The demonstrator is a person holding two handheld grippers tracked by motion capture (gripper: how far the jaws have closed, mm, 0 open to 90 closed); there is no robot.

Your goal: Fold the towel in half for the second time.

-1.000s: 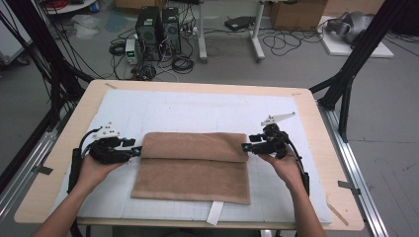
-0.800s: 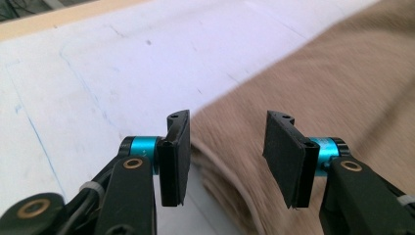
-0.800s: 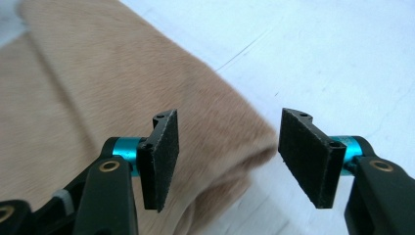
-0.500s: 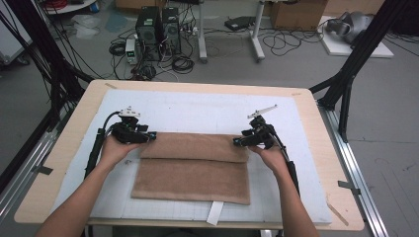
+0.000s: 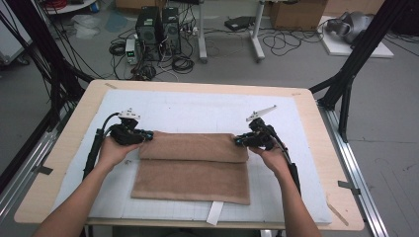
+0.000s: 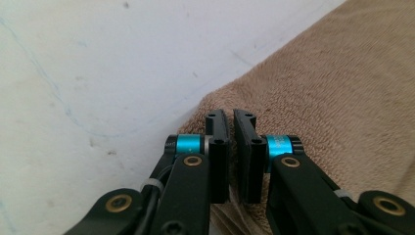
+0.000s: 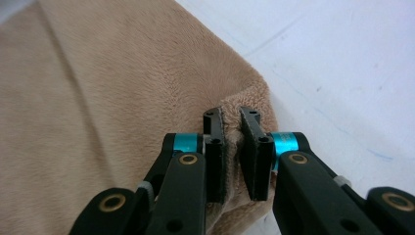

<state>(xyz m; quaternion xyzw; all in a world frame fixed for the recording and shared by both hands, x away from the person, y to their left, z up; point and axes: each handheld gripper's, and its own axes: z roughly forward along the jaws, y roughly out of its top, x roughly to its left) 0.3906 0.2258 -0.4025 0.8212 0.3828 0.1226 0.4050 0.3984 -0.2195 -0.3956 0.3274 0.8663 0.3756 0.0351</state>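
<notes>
1. Both tongs now nearer person vs 0.5 s ago, fold drawn forward.
2. Left tongs (image 5: 146, 135), right tongs (image 5: 238, 141): clamped on towel (image 5: 192, 168) corners.
3. Towel mid-tabletop (image 5: 74, 128), long axis left–right, between tongs.

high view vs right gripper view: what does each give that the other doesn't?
High view alone: the whole brown towel with its far part folded over the near part, the left gripper at its left corner, both forearms, the white mat and wooden table.

Right gripper view alone: towel pile pinched between the right gripper's nearly closed jaws, up close.

Both: the towel, the mat, the right gripper at the fold's right corner.
</notes>
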